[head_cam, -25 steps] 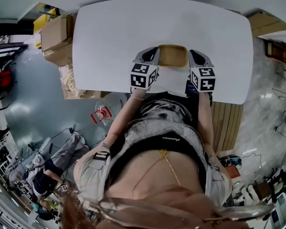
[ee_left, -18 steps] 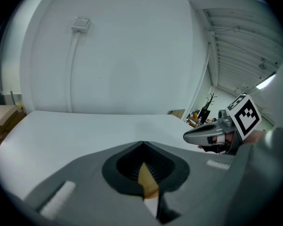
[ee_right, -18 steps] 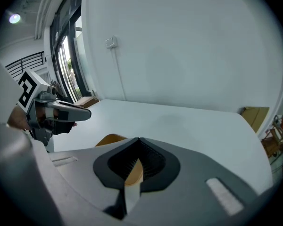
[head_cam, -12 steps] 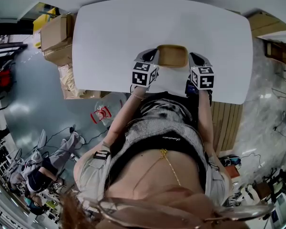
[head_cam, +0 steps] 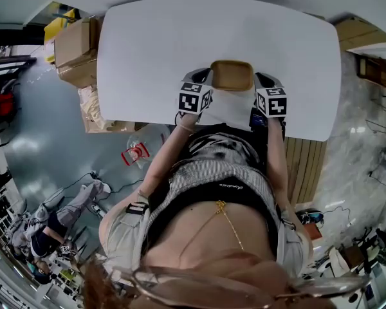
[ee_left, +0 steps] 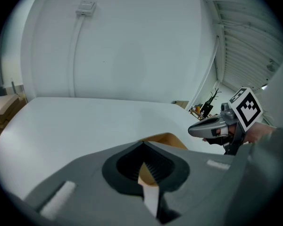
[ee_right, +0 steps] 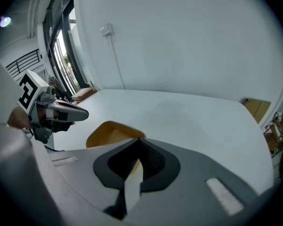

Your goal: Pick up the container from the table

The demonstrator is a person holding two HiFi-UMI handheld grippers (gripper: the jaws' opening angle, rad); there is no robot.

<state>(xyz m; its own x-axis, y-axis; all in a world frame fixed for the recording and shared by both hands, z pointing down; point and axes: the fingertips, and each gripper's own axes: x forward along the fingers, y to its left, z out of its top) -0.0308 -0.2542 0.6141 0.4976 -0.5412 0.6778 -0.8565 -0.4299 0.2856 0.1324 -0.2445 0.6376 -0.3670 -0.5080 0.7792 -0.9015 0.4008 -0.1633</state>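
A tan, shallow paper container (head_cam: 231, 74) hangs just above the near edge of the white table (head_cam: 180, 37), held from both sides. My left gripper (head_cam: 206, 78) is shut on its left rim and my right gripper (head_cam: 260, 79) on its right rim. In the left gripper view the container's rim (ee_left: 147, 174) is pinched between the jaws of the left gripper (ee_left: 145, 167), and the right gripper (ee_left: 212, 126) shows across from it. In the right gripper view the container (ee_right: 109, 131) runs into the shut jaws of the right gripper (ee_right: 134, 166), with the left gripper (ee_right: 61, 112) opposite.
Cardboard boxes (head_cam: 74, 44) stand on the floor by the table's left end. Wooden slats (head_cam: 305, 166) lie at the right, near my body. A small red-and-white object (head_cam: 136, 153) sits on the floor below the table's near edge.
Both grippers and the container between them have moved a little up and away from me; the container now looks slightly larger, lifted off the table.
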